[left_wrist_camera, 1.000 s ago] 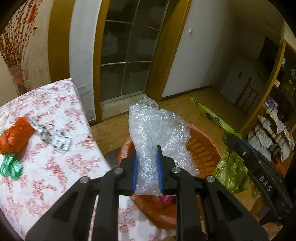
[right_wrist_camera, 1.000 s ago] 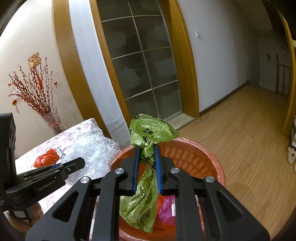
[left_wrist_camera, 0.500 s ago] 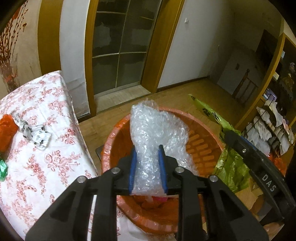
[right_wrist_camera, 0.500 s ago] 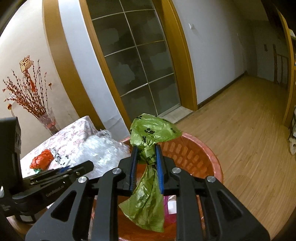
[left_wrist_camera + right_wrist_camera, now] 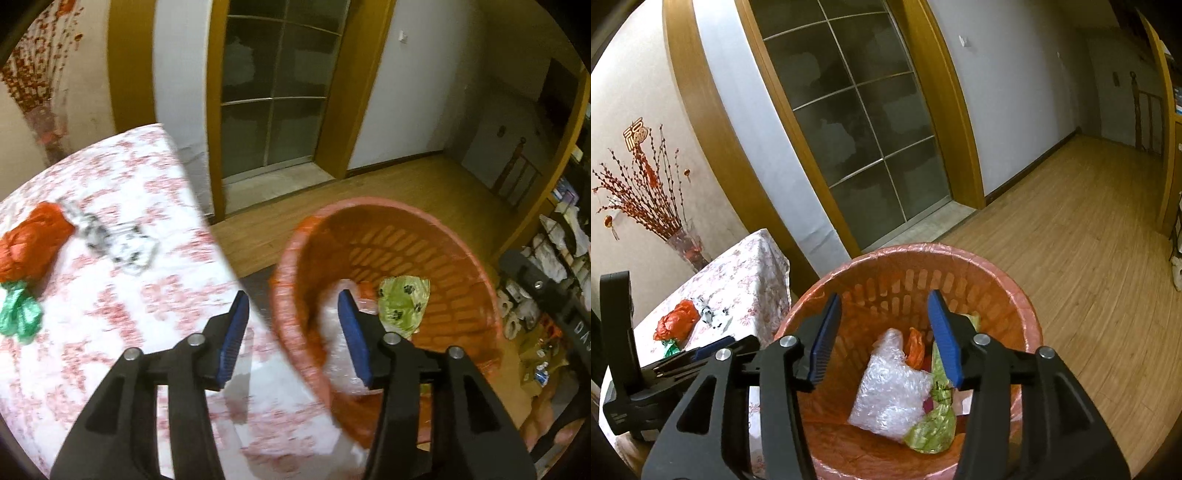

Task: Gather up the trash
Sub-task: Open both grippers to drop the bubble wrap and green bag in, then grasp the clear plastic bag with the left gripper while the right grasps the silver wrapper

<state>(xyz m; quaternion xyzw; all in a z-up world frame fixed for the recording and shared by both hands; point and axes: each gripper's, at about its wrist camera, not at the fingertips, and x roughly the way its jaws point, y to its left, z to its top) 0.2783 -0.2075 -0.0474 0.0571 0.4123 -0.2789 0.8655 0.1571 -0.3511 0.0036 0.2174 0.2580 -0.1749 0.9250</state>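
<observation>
Both grippers' fingers just spread and empty, bubble wrap (image 5: 890, 391) and green bag (image 5: 932, 424) inside orange basket (image 5: 1023, 314)

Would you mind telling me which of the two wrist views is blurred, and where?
Left wrist view: motion-smeared across the tablecloth and orange basket. Right wrist view: sharp, the bubble wrap crisp; fisheye bends the door frame.

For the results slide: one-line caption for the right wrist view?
Right gripper, jaws just opened and empty, above the orange basket holding bubble wrap and green bag.
</observation>
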